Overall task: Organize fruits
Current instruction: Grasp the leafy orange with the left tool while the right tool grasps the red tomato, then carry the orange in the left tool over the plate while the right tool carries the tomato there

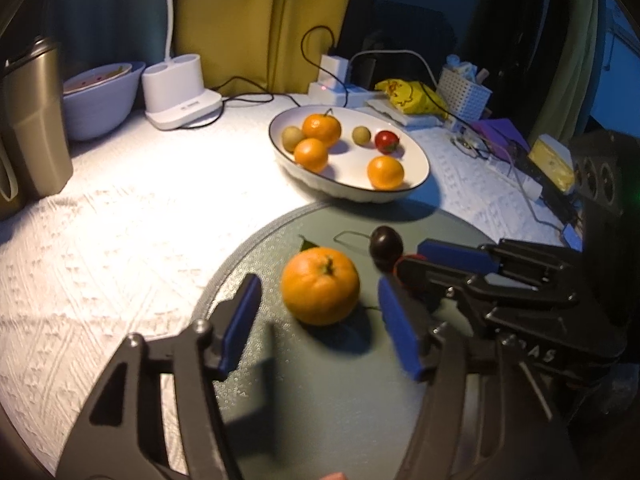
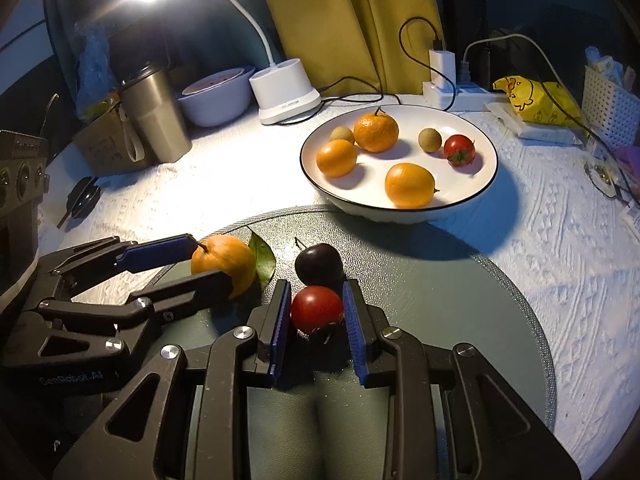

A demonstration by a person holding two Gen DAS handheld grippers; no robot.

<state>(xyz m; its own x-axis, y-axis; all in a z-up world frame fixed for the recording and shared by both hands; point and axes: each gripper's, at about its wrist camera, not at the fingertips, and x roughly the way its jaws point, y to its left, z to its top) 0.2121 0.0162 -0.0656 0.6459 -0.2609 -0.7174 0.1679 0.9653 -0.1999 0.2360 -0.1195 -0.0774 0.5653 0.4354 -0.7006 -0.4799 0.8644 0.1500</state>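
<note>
Glossy white ceramic bowl (image 2: 400, 212), pebbled matt green mat (image 2: 460, 300), embossed white cloth (image 1: 100, 240), brushed-metal tumbler (image 2: 154, 116).

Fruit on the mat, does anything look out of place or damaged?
Nothing looks damaged or spilled. Three fruits sit on the grey mat outside the white bowl: an orange, a dark plum and a red tomato between the right gripper pads.

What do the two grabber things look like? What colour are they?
Both are alike: black frames with triangle-shaped holes, shiny silver bolts at the joints, and flat blue pads lining the jaws. The left gripper has pale lettering on its side, seen from the right camera. The right gripper has ridged blue pads. No cables or sleeves show.
</note>
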